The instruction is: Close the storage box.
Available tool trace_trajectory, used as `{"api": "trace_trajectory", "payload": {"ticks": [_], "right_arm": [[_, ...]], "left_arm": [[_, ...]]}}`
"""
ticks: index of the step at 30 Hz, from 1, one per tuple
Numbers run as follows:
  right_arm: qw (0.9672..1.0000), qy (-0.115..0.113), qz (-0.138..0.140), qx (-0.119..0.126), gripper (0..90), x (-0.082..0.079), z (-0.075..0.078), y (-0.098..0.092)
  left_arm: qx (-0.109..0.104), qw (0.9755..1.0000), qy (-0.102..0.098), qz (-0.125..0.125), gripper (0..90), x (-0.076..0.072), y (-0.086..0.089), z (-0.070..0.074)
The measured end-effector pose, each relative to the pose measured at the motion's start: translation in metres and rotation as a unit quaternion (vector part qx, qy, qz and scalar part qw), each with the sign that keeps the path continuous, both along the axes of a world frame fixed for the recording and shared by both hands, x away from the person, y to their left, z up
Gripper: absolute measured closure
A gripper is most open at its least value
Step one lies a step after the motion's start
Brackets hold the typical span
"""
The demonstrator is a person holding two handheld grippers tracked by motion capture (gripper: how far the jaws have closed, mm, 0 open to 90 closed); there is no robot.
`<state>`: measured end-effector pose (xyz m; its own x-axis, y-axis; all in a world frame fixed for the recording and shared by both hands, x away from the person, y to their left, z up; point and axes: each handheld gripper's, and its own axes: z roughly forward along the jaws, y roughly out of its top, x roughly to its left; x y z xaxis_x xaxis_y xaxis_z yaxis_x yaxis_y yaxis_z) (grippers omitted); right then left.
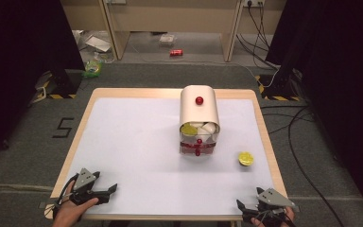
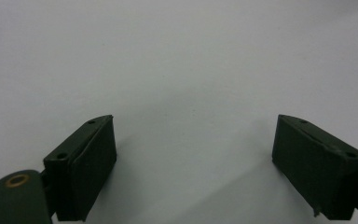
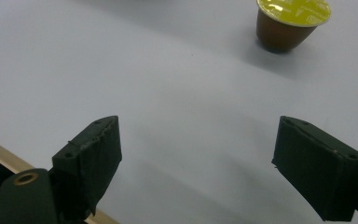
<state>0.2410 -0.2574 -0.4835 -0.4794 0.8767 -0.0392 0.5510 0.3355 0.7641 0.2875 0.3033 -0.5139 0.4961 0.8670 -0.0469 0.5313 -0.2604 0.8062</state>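
A cream box with a rounded lid (image 1: 199,111) stands on the white table (image 1: 137,151), right of centre, with a red knob (image 1: 199,100) on top. Its front is open and shows a yellow-topped capsule (image 1: 188,128) and white items inside, above a red-trimmed lower drawer (image 1: 198,147). A loose yellow-lidded capsule (image 1: 245,158) (image 3: 291,22) sits on the table to the box's right. My left gripper (image 1: 108,191) (image 2: 193,158) rests open at the near left edge, held by a hand. My right gripper (image 1: 246,209) (image 3: 198,165) is open at the near right edge, well short of the loose capsule.
The table's wooden edge (image 3: 0,151) shows at the lower left of the right gripper view. Beyond the table lie a grey floor, cables (image 1: 293,127), a red can (image 1: 176,52) and black curtains on both sides.
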Motion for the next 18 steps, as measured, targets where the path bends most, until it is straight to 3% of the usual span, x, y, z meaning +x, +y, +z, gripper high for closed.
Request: {"api": "trace_trajectory", "payload": {"ticks": [18], "right_arm": [[0.9989, 0.043, 0.01, -0.015, 15.6, -0.0031, -0.0089, -0.0005]], "left_arm": [[0.0, 1.0, 0.0, 0.0, 13.0, 0.0001, 0.0002, 0.0]]}}
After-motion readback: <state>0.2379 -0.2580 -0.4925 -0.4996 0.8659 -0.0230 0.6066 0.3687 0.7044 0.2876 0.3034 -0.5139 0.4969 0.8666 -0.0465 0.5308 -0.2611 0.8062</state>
